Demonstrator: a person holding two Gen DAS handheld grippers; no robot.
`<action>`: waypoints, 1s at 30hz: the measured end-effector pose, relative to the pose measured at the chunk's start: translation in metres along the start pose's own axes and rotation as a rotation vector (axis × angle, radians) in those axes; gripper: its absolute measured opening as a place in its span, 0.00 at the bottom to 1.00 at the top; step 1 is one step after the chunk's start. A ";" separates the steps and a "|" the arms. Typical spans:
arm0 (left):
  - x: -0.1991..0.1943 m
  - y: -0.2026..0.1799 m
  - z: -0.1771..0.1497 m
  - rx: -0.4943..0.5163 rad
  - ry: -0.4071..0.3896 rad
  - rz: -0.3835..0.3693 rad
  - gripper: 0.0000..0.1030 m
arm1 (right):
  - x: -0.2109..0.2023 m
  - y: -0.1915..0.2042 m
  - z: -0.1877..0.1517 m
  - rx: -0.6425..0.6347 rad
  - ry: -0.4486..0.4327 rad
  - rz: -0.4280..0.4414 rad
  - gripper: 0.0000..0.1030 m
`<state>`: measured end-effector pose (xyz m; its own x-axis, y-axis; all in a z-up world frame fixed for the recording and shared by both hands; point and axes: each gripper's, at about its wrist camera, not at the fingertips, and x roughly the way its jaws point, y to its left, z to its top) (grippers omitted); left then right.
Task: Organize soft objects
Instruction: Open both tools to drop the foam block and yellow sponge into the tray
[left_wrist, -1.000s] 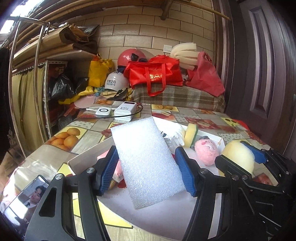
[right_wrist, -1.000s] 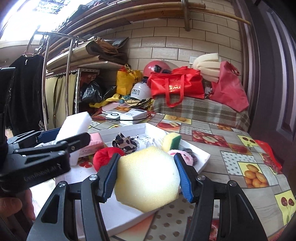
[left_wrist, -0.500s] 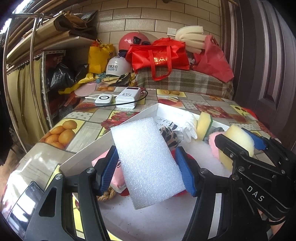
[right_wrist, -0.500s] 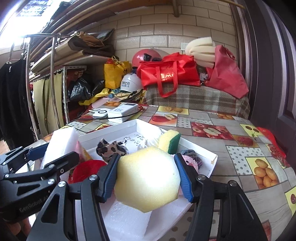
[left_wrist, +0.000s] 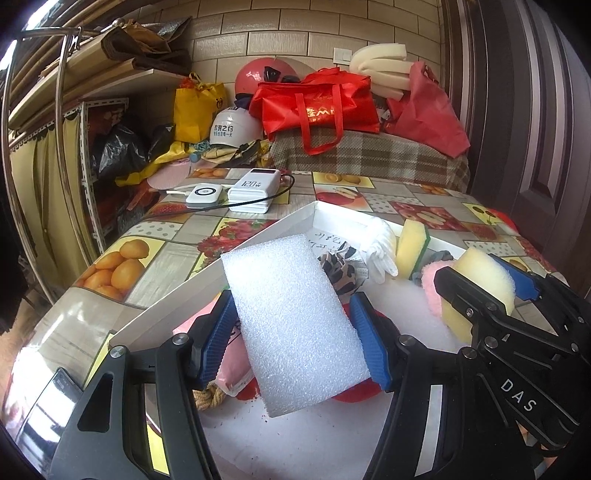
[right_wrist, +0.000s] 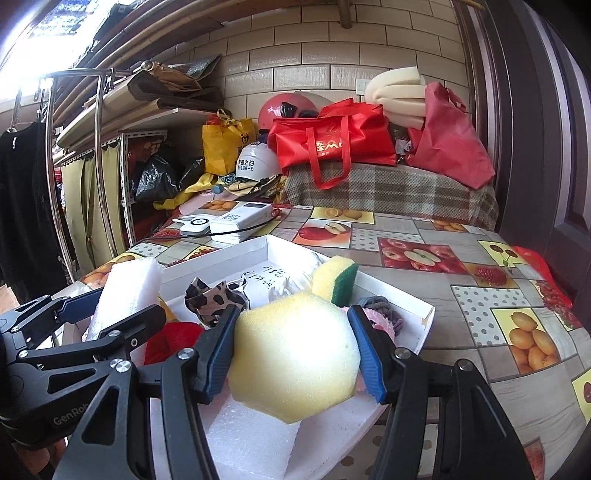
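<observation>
My left tongs (left_wrist: 295, 332) are pinching the white foam block (left_wrist: 293, 325), both blue pads pressed flat against its long sides, and it hangs tilted over the near end of the white tray (left_wrist: 295, 221). My right tongs (right_wrist: 295, 354) are clamped on the yellow sponge (right_wrist: 295, 354), a chunky six-sided piece squeezed between the pads, also above the tray's near end and just right of the foam block.

Down in the tray, under the foam block, I see a pink pack (left_wrist: 232, 362) and something red (right_wrist: 173, 339), with a bit of rope (left_wrist: 208, 397) poking out at the near edge. Further into the tray lie a leopard-print cloth (right_wrist: 212, 299), a white glove (left_wrist: 380, 251) and a yellow-green scouring sponge (right_wrist: 336, 277) standing on edge. A pink fluffy thing (left_wrist: 432, 284) and a grey scrunchie (right_wrist: 384, 308) sit toward the tray's right rim.

The tray rests on the fruit-patterned surface (right_wrist: 461, 280). Beyond the tray's far corner, two white power banks (left_wrist: 232, 190) lie side by side on that surface.
</observation>
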<state>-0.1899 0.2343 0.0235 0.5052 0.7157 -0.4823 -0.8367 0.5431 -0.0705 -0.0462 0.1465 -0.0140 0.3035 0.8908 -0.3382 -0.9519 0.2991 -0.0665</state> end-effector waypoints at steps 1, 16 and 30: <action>0.000 0.000 0.000 0.000 -0.001 0.000 0.62 | 0.000 0.000 0.000 0.000 0.000 -0.001 0.58; -0.002 -0.001 0.000 0.005 -0.024 0.029 0.62 | 0.002 -0.005 0.001 0.018 0.006 -0.003 0.67; -0.012 0.011 -0.003 -0.054 -0.073 0.125 0.83 | -0.004 -0.007 0.001 0.033 -0.030 -0.026 0.83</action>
<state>-0.2057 0.2305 0.0254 0.4090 0.8071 -0.4258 -0.9031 0.4249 -0.0620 -0.0407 0.1410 -0.0116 0.3301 0.8922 -0.3084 -0.9418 0.3333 -0.0437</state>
